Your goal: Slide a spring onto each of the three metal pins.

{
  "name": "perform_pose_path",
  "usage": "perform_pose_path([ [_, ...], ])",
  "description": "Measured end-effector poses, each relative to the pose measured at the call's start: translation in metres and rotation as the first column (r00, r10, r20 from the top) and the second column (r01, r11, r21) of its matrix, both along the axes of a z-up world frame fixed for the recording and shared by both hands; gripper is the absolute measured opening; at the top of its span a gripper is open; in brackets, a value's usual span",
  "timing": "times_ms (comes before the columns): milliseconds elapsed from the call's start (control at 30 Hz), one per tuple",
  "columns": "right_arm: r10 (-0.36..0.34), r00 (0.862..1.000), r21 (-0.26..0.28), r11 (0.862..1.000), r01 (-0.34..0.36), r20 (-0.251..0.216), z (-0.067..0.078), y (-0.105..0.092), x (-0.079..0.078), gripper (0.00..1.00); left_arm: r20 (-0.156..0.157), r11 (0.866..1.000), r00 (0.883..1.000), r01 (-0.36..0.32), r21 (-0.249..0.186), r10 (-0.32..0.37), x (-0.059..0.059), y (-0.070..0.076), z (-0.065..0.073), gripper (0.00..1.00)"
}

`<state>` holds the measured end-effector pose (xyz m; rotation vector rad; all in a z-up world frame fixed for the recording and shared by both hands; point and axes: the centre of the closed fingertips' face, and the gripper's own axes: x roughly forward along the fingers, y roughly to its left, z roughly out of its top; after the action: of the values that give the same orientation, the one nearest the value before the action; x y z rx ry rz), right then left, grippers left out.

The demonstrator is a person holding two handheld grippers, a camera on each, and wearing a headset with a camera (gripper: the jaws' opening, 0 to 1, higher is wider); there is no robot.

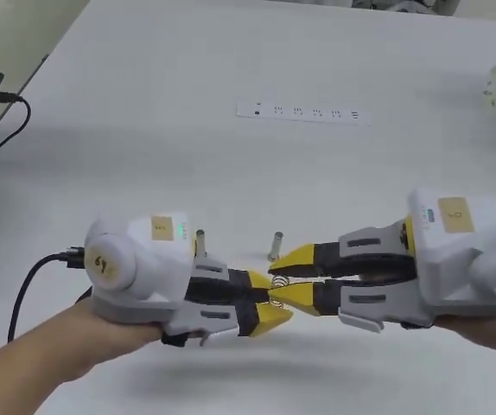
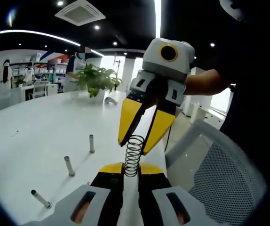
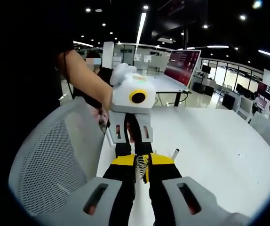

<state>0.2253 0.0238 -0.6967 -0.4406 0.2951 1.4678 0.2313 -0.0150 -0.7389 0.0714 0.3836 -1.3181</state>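
Two grippers meet tip to tip, left gripper (image 2: 131,168) and right gripper (image 3: 142,162) each pinching one end of the single spring (image 2: 133,155). Three bare metal pins (image 2: 69,165) stand nearby on the table (image 2: 31,136). Spring: thin, silvery, open-coiled.

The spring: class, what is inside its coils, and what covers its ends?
The spring looks empty along its middle coils, nothing inside. One end is covered by the left gripper, the other by the right gripper.
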Motion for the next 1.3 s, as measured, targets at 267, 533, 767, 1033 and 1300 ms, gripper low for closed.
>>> perform_pose_path([
  [267,0.006,1.0,-0.009,1.0,-0.006,0.008,0.001,-0.001,0.0,0.07,-0.011,1.0,1.0,-0.014,-0.008,0.014,0.002,0.0,0.0,0.03],
  [533,0.003,1.0,-0.015,1.0,-0.003,0.012,0.001,-0.002,0.001,0.07,-0.016,1.0,1.0,-0.022,-0.008,0.022,0.004,0.0,0.0,0.06],
  [767,-0.006,1.0,-0.016,1.0,0.007,0.013,0.001,-0.003,0.003,0.07,-0.022,0.999,0.998,-0.051,-0.002,0.051,0.007,0.004,-0.003,0.14],
  [1033,-0.029,0.999,-0.019,0.999,0.029,0.02,0.0,-0.006,0.008,0.07,-0.007,0.993,0.993,-0.117,0.016,0.117,0.015,0.022,-0.01,0.3],
  [1300,-0.049,0.998,-0.026,0.998,0.05,0.027,-0.002,-0.009,0.014,0.07,0.002,0.983,0.984,-0.178,0.035,0.178,0.019,0.044,-0.016,0.4],
])
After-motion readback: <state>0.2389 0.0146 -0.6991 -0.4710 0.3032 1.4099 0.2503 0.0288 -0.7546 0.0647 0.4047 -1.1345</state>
